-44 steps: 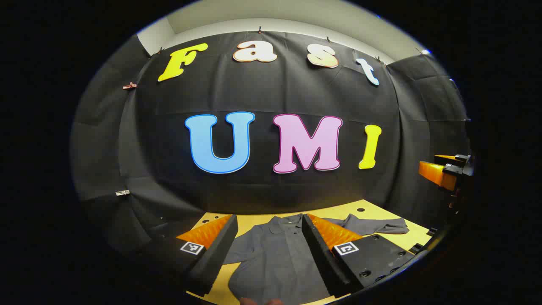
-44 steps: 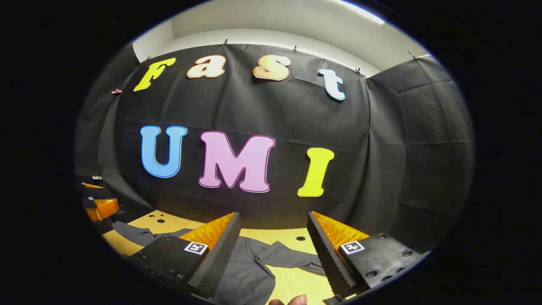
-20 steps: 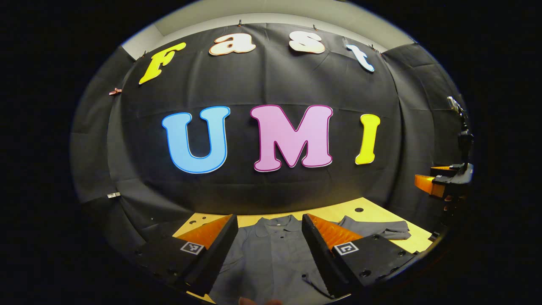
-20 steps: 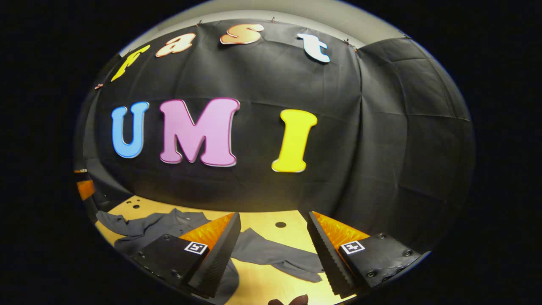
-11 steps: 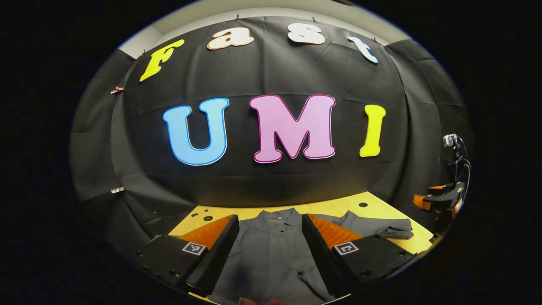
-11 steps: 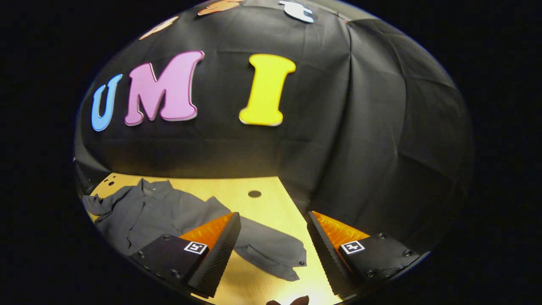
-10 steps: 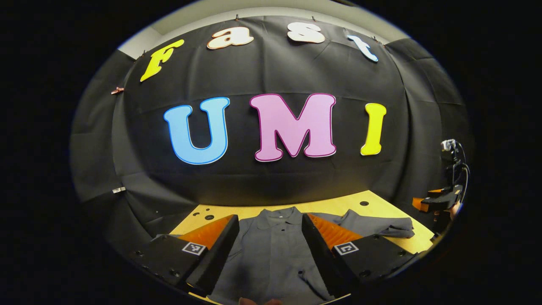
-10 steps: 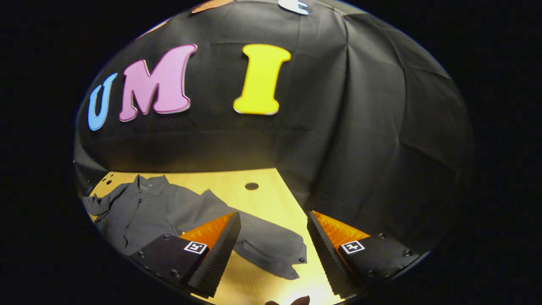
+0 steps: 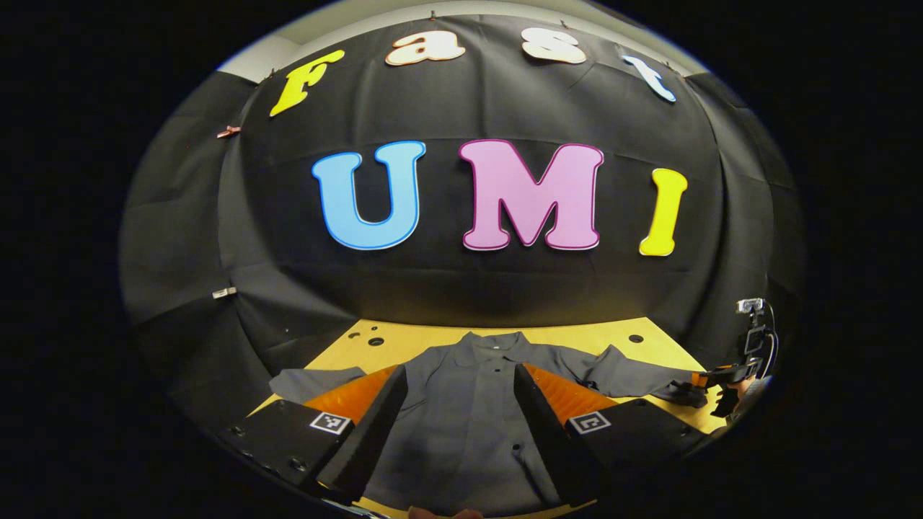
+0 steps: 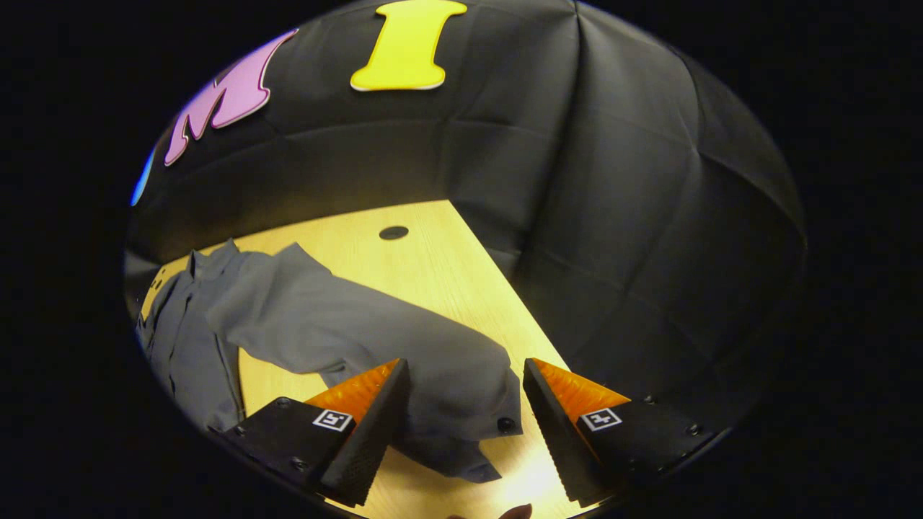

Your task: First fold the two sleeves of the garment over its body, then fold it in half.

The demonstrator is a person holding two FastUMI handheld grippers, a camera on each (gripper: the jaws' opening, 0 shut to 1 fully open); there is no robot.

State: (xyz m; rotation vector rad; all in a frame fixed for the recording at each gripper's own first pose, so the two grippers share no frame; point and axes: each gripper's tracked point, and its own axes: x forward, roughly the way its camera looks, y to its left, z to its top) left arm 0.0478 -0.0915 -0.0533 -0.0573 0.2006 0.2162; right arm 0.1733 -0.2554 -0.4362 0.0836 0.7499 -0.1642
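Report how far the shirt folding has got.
Nothing is folded yet: the grey shirt lies flat on the wooden table, both sleeves spread out. In hand: the right gripper, jaws open, straddles the cuff of the right sleeve, not yet gripping. The left gripper hovers open over the shirt's body. Left: both sleeve folds, then halving.

Black cloth wall (image 9: 461, 288); yellow wooden table (image 10: 433, 267).

One garment (image 9: 461, 425) (two sleeves spread); one table (image 9: 577, 335); two grippers, left (image 9: 459, 425), right (image 10: 465, 425).
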